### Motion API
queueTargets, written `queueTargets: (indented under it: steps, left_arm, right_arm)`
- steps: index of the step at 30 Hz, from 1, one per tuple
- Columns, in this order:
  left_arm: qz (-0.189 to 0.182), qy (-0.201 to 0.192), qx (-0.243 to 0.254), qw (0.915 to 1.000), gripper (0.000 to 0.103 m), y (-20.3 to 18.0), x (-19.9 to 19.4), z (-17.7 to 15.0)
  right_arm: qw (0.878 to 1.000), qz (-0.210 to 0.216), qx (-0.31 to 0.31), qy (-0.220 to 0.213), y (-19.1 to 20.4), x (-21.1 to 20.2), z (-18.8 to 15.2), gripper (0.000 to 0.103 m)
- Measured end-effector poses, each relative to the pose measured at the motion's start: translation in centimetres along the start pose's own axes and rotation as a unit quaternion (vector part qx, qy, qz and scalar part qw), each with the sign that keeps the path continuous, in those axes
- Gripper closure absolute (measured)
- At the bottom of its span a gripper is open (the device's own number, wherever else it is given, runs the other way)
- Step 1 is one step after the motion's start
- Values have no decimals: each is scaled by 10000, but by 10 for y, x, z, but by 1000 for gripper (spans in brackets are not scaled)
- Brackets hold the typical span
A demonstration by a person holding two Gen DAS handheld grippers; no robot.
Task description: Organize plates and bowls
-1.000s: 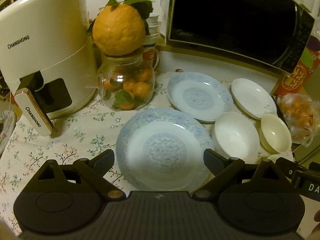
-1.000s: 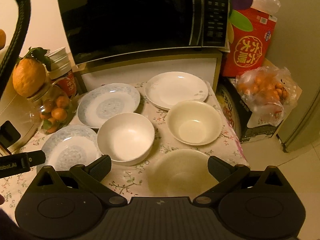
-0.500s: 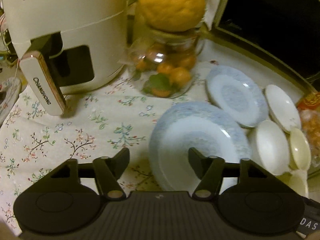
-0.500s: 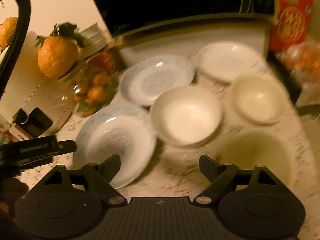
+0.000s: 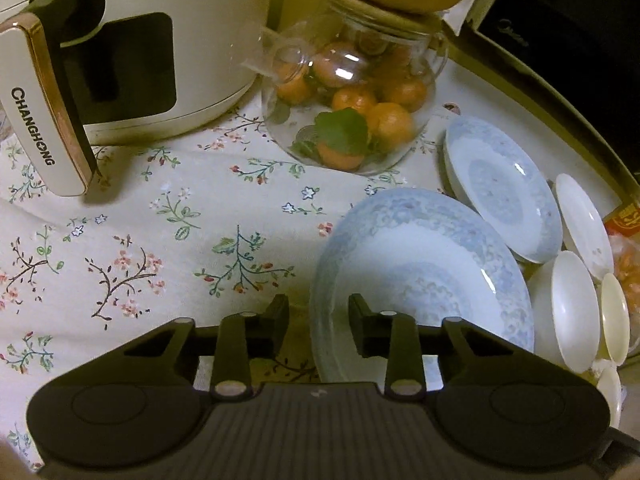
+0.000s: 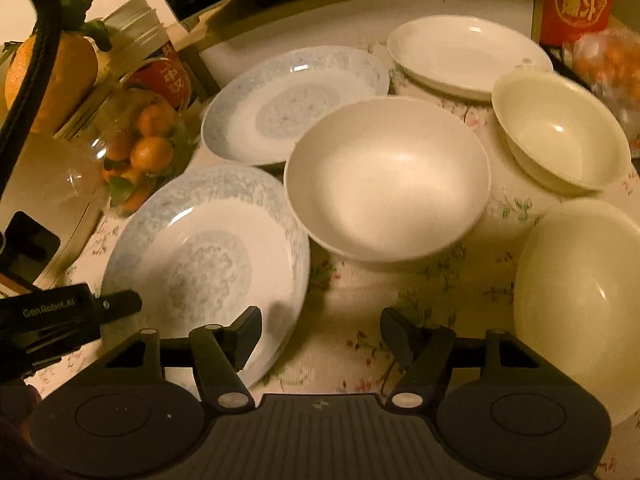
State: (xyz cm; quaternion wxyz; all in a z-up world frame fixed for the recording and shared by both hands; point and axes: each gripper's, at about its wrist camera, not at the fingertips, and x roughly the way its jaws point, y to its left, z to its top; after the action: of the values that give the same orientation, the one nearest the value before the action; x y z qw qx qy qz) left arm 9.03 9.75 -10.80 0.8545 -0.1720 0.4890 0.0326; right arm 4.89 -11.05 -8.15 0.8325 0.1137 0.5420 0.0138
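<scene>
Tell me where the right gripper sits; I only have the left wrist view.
Observer: The right gripper is open, with one of its jaws over the right rim of the near blue plate and the other over the tablecloth.
Operator: Count the bowls; they are squashed at my edge.
Observer: Three: a white bowl in the middle, a cream bowl behind it to the right, and another cream bowl nearest the right gripper.
Operator: Check behind the glass jar.
Observer: A red can stands there.
</scene>
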Motion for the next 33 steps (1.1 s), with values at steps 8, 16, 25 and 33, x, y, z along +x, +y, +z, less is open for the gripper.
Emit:
queueTargets:
  steps: [8,16,25,33]
  left_arm:
    - [26,-134,213,9997,87,-5,3,0]
    - [-112,-90,174,9997,93,3,-3,1]
    - [-246,-167,282,9992,94,9,-34,-13]
    - [-275,-155,384,9988,94,28,-77,-41]
  right_arm:
    - [9997,124,110,-177,-5,3,6,77]
    - [9991,331,92,-266,-2,1,6,94]
    - [9975,633,104,-306,-8,-21,5,93]
    - [9959,831,-203,-281,0,-57,-14,92]
